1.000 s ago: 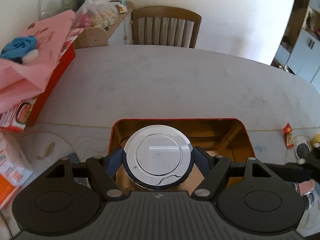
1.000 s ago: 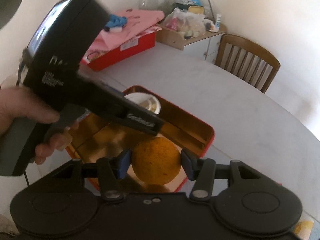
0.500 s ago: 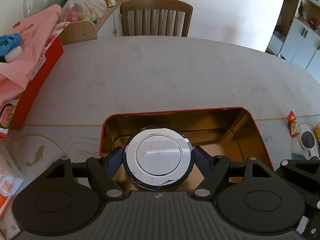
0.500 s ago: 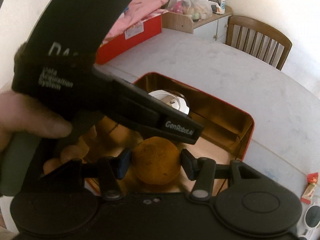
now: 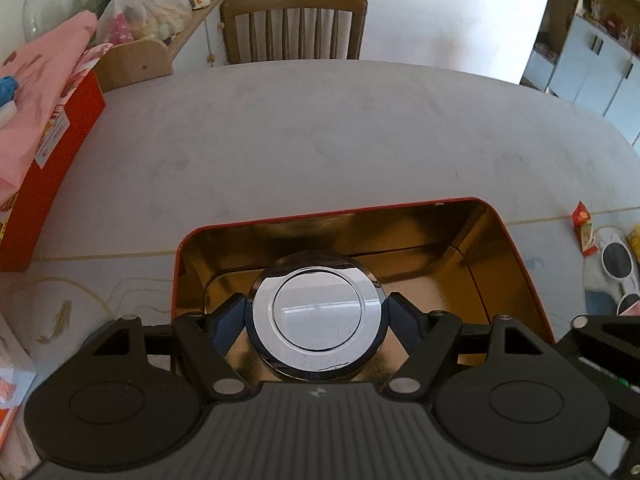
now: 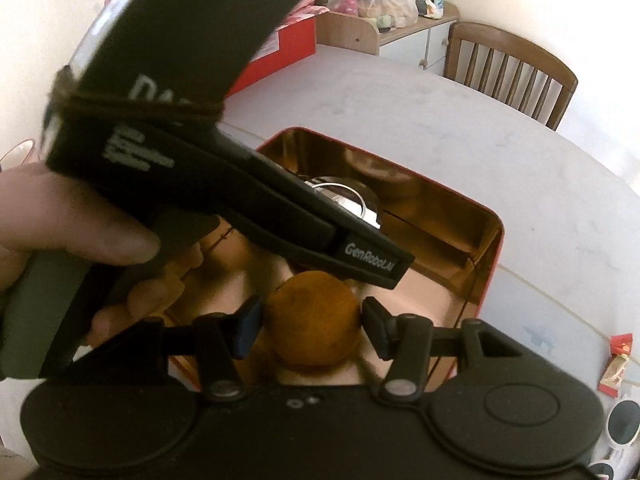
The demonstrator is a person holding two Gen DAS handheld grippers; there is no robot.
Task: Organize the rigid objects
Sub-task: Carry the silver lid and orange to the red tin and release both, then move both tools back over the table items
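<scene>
A red tin (image 5: 188, 248) with a shiny gold inside lies open on the pale table. My left gripper (image 5: 316, 320) is shut on a round chrome disc (image 5: 318, 314) and holds it low inside the tin. In the right wrist view the disc (image 6: 348, 200) shows behind the left gripper's black body (image 6: 248, 192), which a hand (image 6: 60, 224) holds. My right gripper (image 6: 312, 320) is over the tin's (image 6: 494, 240) near part with a brown-orange ball (image 6: 314, 320) between its jaws. The jaws are opening, and a thin gap shows on each side of the ball.
A red box (image 5: 52, 160) under pink cloth stands at the table's left edge. A wooden chair (image 5: 292, 24) sits at the far side, next to a shelf with bags (image 5: 144, 8). A red wrapper (image 5: 582, 228) and white sunglasses (image 5: 616, 264) lie right of the tin.
Both grippers sank lower into the tin, and the left gripper's body came across the right view. The right jaws widened a little off the ball. The left grip on the disc is unchanged.
</scene>
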